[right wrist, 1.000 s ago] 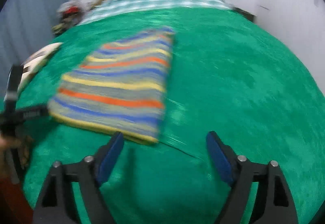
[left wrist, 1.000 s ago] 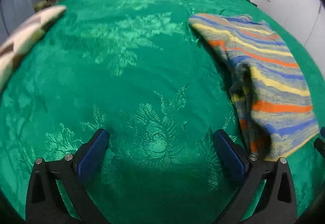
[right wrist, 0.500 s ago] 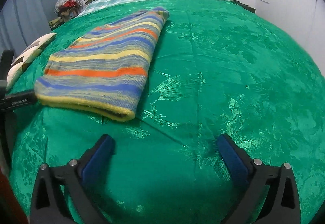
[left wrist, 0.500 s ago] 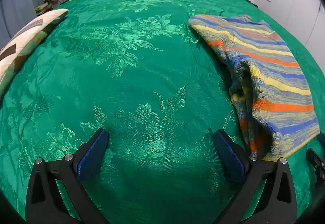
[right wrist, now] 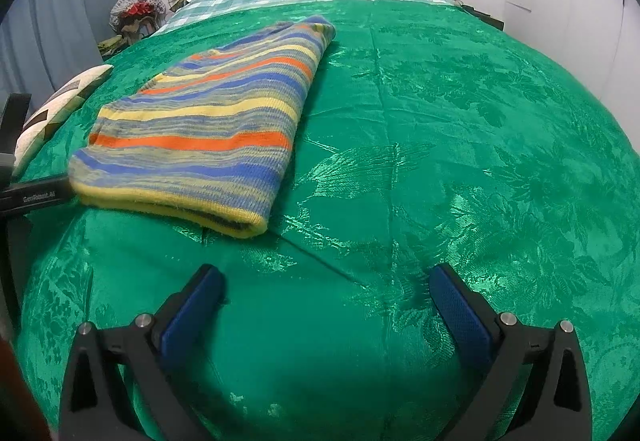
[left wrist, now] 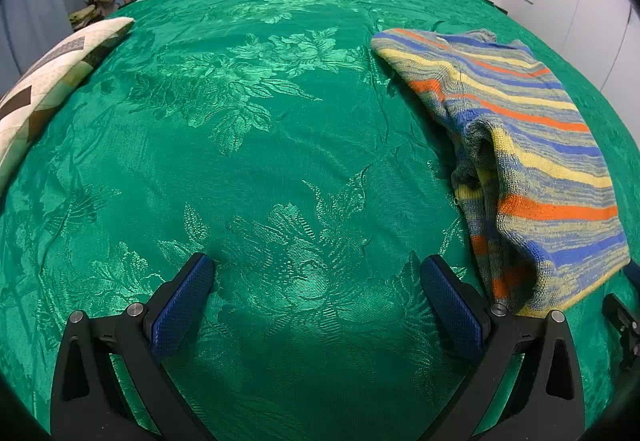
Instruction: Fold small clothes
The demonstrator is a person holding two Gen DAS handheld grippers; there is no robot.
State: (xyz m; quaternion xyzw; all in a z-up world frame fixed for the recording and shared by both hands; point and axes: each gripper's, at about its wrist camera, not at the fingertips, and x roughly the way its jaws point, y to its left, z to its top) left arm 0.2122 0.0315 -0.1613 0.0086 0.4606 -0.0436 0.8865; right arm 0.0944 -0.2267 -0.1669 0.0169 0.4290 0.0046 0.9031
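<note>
A folded knitted garment with blue, yellow and orange stripes (right wrist: pixel 208 129) lies on the green floral bedspread (right wrist: pixel 440 161). Beside it, the left gripper (left wrist: pixel 316 273) and right gripper (right wrist: pixel 326 283) both hover with fingers wide apart, gripping nothing.

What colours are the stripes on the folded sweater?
The sweater has blue, yellow, orange and greyish stripes. The right wrist view shows them best.

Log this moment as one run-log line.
garment: striped knit folded on green bedspread | left tongs: open, empty | right tongs: open, empty | contact: none

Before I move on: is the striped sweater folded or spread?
Folded: the striped sweater lies as a compact rectangle, layers doubled at its near edge.
</note>
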